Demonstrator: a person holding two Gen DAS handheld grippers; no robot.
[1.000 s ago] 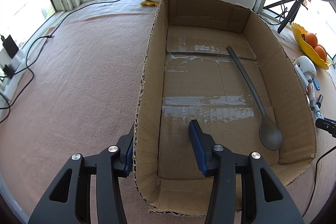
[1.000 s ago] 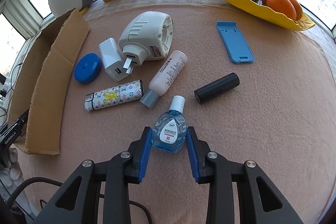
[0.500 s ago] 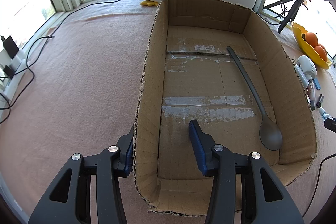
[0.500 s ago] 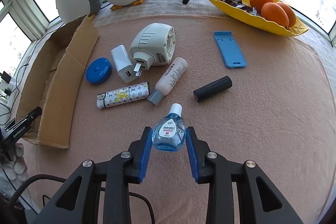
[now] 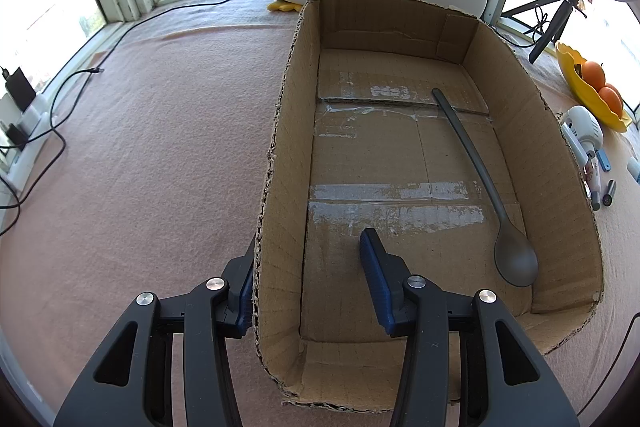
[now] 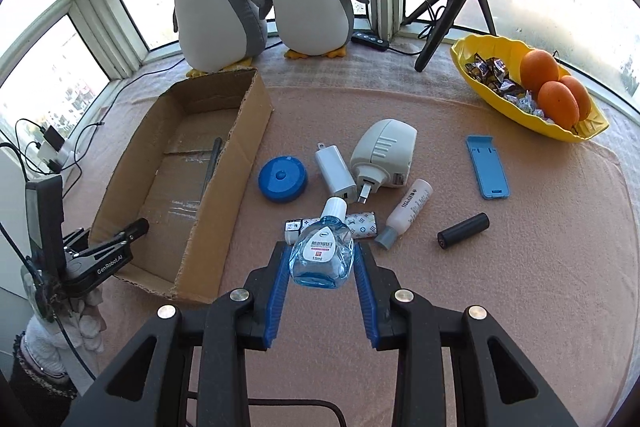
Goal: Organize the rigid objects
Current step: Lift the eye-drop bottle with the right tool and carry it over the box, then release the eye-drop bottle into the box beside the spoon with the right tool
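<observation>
The right hand-held gripper [image 6: 322, 277] pinches the blue eye-drop bottle [image 6: 322, 254] between its pads at the lower centre of the frame, lifted above the table [image 6: 520, 287]. The left hand-held gripper [image 5: 306, 281] sits spread astride the left wall of the cardboard box [image 5: 280, 155], which holds a grey spoon [image 5: 486, 199]. The bottle's rounded, slick body could twist or slip out on the way to the box if the grip loosens.

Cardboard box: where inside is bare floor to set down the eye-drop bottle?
The cardboard box floor is bare left of the grey spoon, which lies along the right wall. Outside, between the blue disc and black cylinder, it is crowded.
</observation>
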